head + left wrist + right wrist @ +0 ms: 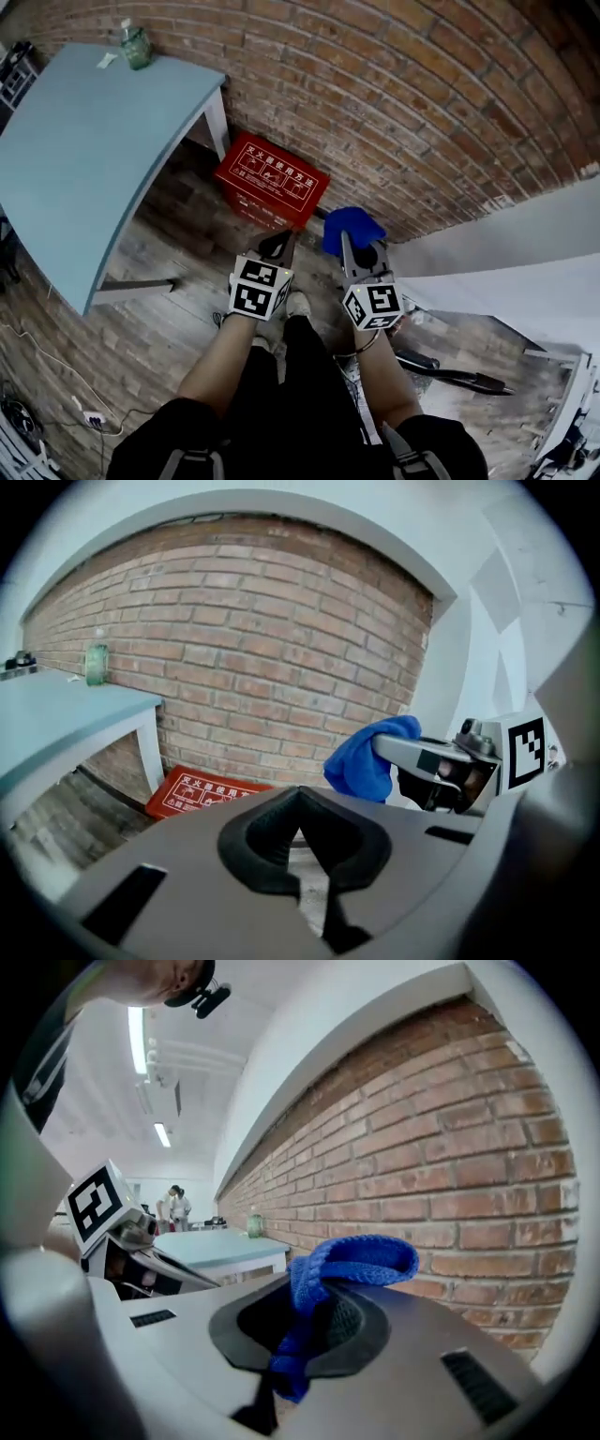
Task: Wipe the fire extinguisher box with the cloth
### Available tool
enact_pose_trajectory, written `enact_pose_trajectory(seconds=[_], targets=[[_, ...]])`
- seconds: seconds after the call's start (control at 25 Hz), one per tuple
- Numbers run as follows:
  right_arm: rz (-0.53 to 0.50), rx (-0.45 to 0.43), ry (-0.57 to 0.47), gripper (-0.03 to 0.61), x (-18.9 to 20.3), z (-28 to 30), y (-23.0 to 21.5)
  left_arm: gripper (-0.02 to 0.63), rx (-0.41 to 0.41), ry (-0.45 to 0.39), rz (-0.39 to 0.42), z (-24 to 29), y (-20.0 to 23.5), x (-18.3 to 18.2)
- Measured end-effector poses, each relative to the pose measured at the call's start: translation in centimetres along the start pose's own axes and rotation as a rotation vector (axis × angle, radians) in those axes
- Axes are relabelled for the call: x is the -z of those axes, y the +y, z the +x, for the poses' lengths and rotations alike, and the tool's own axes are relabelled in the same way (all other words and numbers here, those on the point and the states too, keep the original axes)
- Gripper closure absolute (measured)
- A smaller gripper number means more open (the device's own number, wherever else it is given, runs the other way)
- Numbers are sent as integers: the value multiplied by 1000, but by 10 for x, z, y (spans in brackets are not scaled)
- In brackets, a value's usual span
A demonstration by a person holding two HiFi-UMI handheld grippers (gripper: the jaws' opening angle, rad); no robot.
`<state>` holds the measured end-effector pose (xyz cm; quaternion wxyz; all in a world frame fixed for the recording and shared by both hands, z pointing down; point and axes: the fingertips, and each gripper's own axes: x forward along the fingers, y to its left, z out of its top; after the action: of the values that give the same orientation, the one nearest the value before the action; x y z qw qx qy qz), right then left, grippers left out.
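A red fire extinguisher box (272, 181) with white print lies on the wooden floor against the brick wall, ahead of both grippers. The left gripper view shows this box (202, 792) low down, beyond the jaws. My right gripper (361, 246) is shut on a blue cloth (351, 228), which bunches above its tips, to the right of the box and not touching it. In the right gripper view the cloth (347, 1265) loops up out of the closed jaws of the right gripper (305, 1321). My left gripper (276, 246) hangs beside it, shut and holding nothing.
A light blue table (84, 150) stands to the left of the box, with a green bottle (136, 45) at its far corner. A white wall panel (506, 244) runs along the right. On the floor lie a power strip (89, 417) and a black tool (450, 373).
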<state>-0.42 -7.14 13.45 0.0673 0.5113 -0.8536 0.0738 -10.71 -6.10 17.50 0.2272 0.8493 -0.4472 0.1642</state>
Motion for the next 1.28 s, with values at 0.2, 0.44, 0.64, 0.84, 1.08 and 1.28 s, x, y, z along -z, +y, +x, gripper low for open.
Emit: enact_pose_trajectory(seconds=[0.2,0.44,0.64,0.84,1.08,1.28], targets=[[209,-37,-57,535,-105,-65,51,617,59,-12,-9,-110,-53,-61],[176,-11,-94,535,-160,-120,68,617,77,-65,44,-164,-92,-102],[140,30,-121,536,-184,-151,59,617,57,-136,92,-192,-124,-135],[127,20,-174,535,-204,-178,60,616,68,-174,96,-210,-150,-151],[180,-16,-211,536,-213,-194,60,617,77,-174,84,-215,-164,-151],[168,-14,-214,537,-214,-208,52,617,73,-192,83,-220,-177,-153]])
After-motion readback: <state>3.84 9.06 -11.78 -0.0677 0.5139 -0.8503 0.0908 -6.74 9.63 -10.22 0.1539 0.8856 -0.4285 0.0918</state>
